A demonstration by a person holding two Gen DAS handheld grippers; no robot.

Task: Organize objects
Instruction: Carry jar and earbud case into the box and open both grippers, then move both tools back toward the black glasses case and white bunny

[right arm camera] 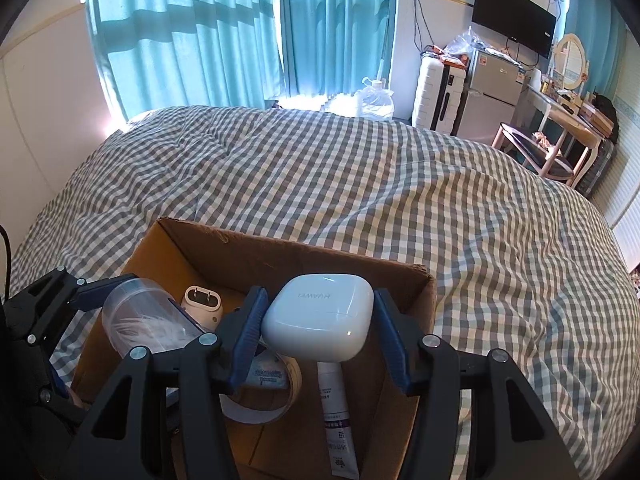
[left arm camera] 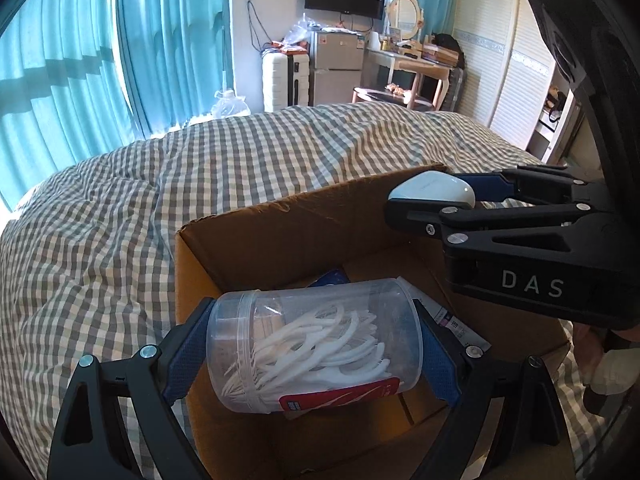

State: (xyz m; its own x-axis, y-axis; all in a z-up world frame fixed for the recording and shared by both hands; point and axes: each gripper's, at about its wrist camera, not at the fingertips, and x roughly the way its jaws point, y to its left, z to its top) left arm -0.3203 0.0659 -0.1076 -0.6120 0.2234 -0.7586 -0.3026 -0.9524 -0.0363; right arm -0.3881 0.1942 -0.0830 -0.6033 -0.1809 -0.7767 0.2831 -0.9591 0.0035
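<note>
Left gripper (left arm camera: 314,354): clenched on a clear jar (left arm camera: 314,344), blue pads (left arm camera: 188,354) pressing its two ends; the jar lies sideways, held above the open box (left arm camera: 256,240).
Jar: filled with white floss picks (left arm camera: 320,344); a red label shows at its lower edge.
Right gripper (right arm camera: 318,326): clenched on a white case (right arm camera: 318,322), one pad on each side; the case hangs over the box's far right part, near the right wall.
Case: rounded, glossy, "HUAWEI" printed on top, seen upside down from the right wrist view.
Box: brown cardboard, flaps open, sitting on the bed (right arm camera: 360,176).
Box contents: a white plug (right arm camera: 202,304) near the far left corner; a tape roll (right arm camera: 256,408) on the floor of the box; a small blue-printed packet (right arm camera: 268,376) touching the roll; a white tube (right arm camera: 336,420) lying lengthwise below the case.
Bed: covered by a grey-and-white check quilt, rumpled.
Room: teal curtains (right arm camera: 192,36) behind the bed, a dark TV (right arm camera: 514,16) on the wall.
</note>
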